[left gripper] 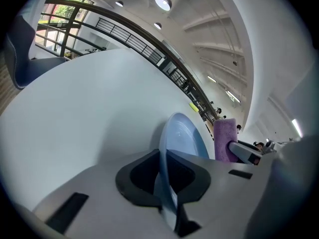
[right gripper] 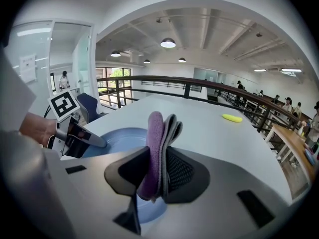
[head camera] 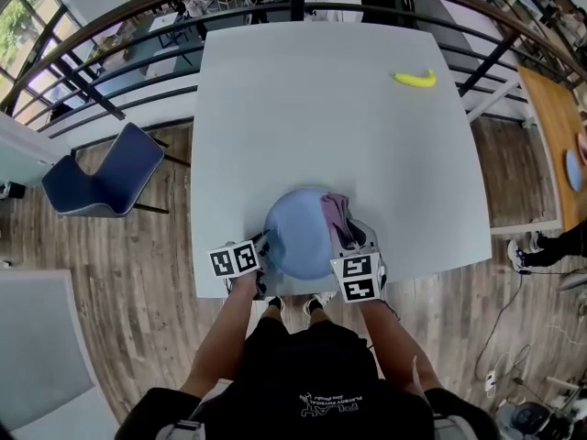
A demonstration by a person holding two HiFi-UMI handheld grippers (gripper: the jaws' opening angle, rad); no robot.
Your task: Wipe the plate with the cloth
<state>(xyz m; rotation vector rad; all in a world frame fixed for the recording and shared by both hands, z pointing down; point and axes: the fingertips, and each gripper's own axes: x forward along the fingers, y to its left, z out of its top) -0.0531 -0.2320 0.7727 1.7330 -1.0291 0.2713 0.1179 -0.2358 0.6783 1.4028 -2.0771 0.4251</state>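
The blue plate is at the near edge of the white bench, right in front of me. My left gripper is clenched on the plate's rim, with the thin edge pinched between the two jaws. I cannot tell if the plate sits on the bench or hangs just above it. My right gripper is clenched on the folded cloth, which is purple on one side and grey on the other. The cloth sticks up out of the jaws, at the right side of the plate near the rim. I cannot tell if it touches the plate. So I think the first part is done: I have the plate in one gripper and the cloth in the other. The wiping is what is left, and I think it is just about to start. The plate looks smooth and I see no dirt on it. The rest of the bench is bare, but for a yellow banana far off at the back right, well apart from the plate. A blue chair stands on the floor to the left, and a dark railing runs behind the bench. Nothing stands in my way.
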